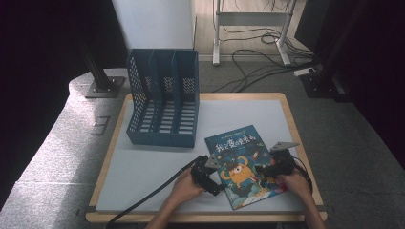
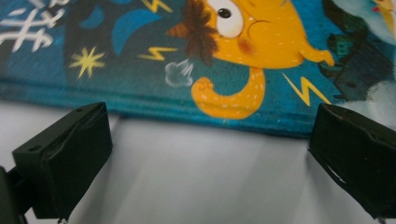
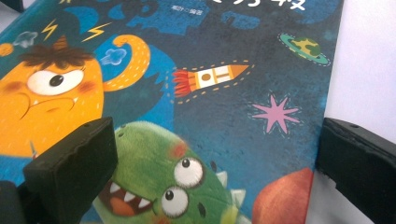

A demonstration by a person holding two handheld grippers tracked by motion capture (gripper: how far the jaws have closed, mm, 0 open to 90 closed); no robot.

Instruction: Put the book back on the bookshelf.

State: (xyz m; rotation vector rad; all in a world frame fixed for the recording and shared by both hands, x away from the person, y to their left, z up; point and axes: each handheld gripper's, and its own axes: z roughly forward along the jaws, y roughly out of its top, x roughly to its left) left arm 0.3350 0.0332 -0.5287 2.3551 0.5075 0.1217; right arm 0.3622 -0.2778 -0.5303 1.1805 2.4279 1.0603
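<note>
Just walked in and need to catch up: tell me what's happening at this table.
A person holds a pair of tongs in each hand over a picture book that lies flat on the table. The left tongs sit open at the book's left edge, on the tabletop beside it. The right tongs are open over the cover near its right edge, one jaw above the cover and one past the edge. Nothing is gripped yet. A blue file rack stands empty behind the book.

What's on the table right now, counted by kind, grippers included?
Picture book: 1
Blue file rack: 1
Grippers: 2, the left gripper and the right gripper, both open at the book
Total: 4
</note>
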